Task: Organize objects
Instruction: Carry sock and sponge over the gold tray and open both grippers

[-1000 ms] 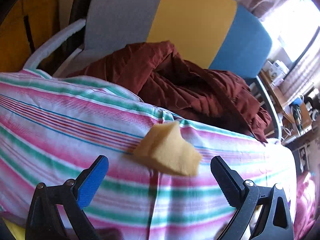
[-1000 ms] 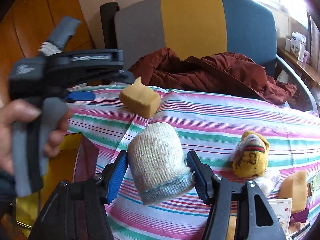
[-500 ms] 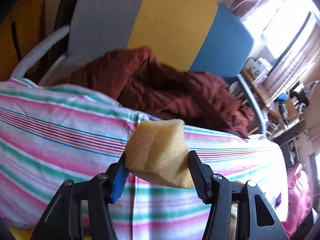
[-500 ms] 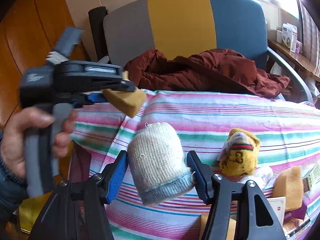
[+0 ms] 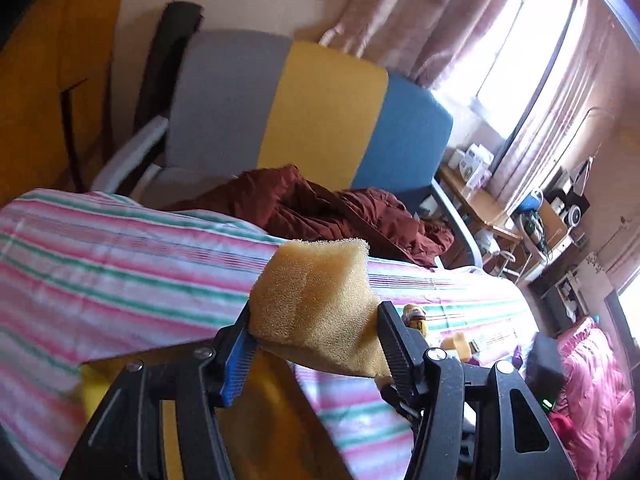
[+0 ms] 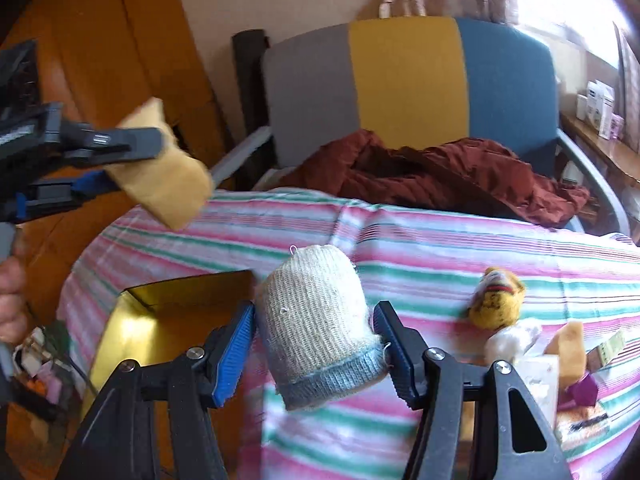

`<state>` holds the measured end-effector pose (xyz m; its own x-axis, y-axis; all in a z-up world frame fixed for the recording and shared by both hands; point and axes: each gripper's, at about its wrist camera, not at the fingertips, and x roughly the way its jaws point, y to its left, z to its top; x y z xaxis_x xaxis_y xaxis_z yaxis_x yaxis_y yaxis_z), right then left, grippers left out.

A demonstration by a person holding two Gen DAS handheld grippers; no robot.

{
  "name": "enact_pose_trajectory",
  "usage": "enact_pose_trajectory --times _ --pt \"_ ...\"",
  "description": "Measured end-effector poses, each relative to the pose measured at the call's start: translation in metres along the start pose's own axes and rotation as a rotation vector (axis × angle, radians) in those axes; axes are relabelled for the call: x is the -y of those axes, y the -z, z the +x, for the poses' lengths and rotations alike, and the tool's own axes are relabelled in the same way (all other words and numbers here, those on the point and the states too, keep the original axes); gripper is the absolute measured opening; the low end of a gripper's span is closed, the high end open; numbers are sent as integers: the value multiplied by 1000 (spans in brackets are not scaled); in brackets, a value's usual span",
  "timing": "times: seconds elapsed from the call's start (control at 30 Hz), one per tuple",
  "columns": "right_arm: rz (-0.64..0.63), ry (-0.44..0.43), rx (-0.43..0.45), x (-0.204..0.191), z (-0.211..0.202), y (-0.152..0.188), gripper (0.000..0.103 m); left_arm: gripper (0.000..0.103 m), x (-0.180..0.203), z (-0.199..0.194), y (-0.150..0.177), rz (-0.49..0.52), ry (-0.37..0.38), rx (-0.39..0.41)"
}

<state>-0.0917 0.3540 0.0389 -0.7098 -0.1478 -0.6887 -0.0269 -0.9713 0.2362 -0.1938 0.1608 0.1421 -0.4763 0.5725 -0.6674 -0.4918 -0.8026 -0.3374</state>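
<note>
Item: yellow sponge (image 5: 316, 304), clamped between the pads of the left hand-held gripper (image 5: 314, 344) and now lifted clear of the striped bench cloth (image 5: 120, 264) where it lay a second ago with the jaws wide open around it. Companion item: knitted sock roll (image 6: 320, 324), gripped by the right hand-held gripper (image 6: 314, 350) above the yellow box (image 6: 160, 320). Judgement: both pieces picked up, ready for sorting; toy (image 6: 496, 300) and oddments remain on the cloth.

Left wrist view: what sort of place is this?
Probably a lived-in bedroom or living room: a striped cloth, a tricolour chair with a brown garment, curtained window, cluttered desk.
</note>
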Motion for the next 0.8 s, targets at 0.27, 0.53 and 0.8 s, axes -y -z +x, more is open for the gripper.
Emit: enact_pose_trajectory --times 0.27,0.53,0.8 --pt "-62 -123 -84 -63 3 33 61 60 -72 -82 79 -76 -122 -10" --pt "-130 -144 -189 -121 27 66 61 61 -132 -43 169 -159 -247 -71" --pt "-145 -93 -106 -148 48 30 66 87 -147 -27 155 -131 -389 7"
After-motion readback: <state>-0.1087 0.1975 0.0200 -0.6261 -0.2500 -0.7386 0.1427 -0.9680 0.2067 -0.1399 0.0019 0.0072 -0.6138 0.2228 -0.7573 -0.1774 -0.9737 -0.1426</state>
